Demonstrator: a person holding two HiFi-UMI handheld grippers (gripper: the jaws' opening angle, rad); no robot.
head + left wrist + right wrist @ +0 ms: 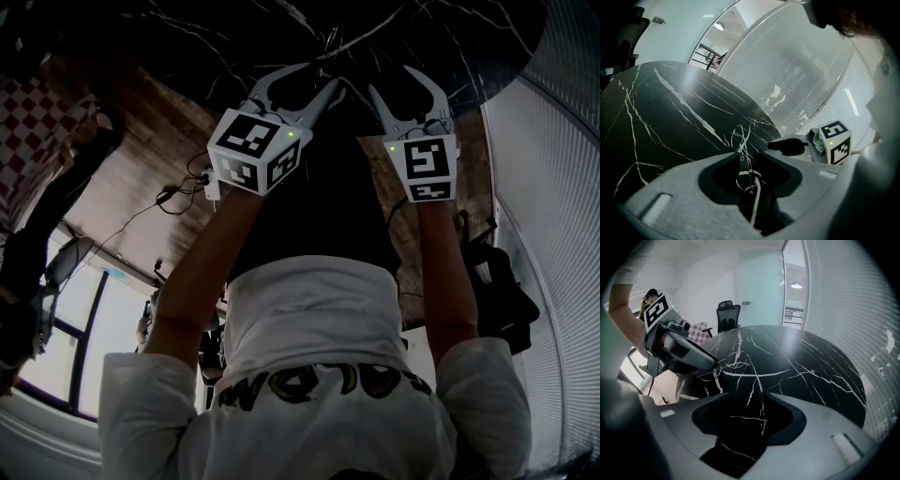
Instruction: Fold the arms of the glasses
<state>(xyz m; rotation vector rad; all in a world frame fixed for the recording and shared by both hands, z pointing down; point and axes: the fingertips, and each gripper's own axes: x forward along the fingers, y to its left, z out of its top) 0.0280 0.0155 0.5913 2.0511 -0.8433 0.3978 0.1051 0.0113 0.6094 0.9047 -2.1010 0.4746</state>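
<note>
Thin wire-framed glasses (744, 161) sit between the tips of my left gripper (749, 152), whose jaws stand narrow and closed on the frame. In the right gripper view the glasses (729, 363) hang at the end of the left gripper's dark fingers (693, 355), just above the black marble table (811, 366). My right gripper (747, 394) is open with only the table top showing between its jaws, a little to the right of the glasses. In the head view the left gripper (317, 77) and right gripper (391, 80) point side by side over the table's near edge (187, 37).
The round table ends close in front of me. A wall of ribbed glass (553, 187) curves round on the right. A black office chair (727, 315) and a checkered seat (698, 329) stand beyond the table. Cables (178, 192) and a black bag (497, 281) lie on the wooden floor.
</note>
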